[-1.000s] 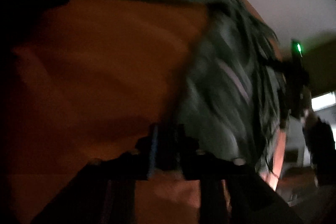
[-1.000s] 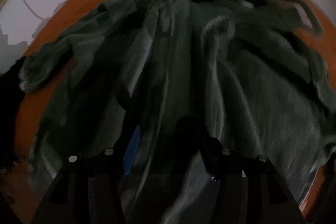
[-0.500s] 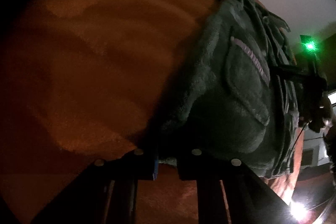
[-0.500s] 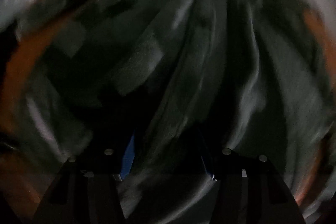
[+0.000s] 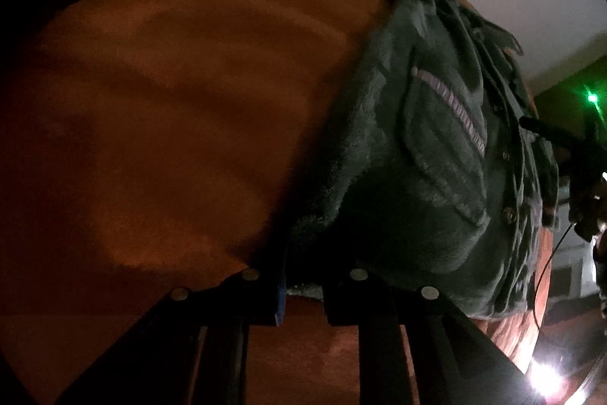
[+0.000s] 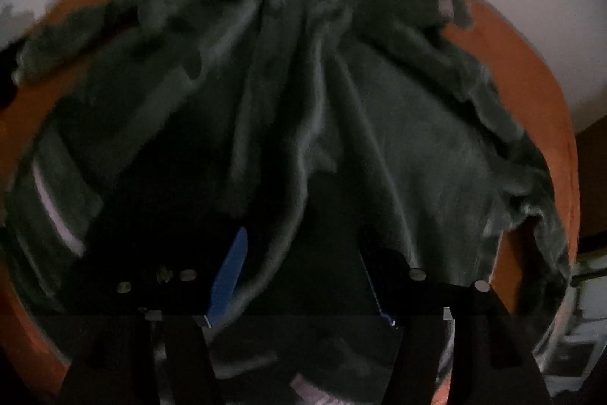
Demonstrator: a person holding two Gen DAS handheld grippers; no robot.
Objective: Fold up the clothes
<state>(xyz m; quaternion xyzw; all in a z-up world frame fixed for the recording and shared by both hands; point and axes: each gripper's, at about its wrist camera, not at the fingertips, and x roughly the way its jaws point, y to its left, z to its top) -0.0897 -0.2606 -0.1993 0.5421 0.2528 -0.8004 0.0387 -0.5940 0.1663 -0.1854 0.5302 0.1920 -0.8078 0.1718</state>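
Over orange cover (image 5: 182, 124), left tongs (image 5: 303, 287) pinching green fleece shirt (image 5: 428, 177) hem, right tongs (image 6: 303, 276) spread around its folds.

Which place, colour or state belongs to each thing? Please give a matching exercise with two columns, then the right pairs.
Things:
1. dark green fleece jacket
2. orange cloth surface
3. small indicator light
4. left gripper

Matches:
a. glows green at the right edge
b. shut on a hem
c. lies spread, pale stripe on its pocket
d. lies under the garment

Pairs: 1-c, 2-d, 3-a, 4-b
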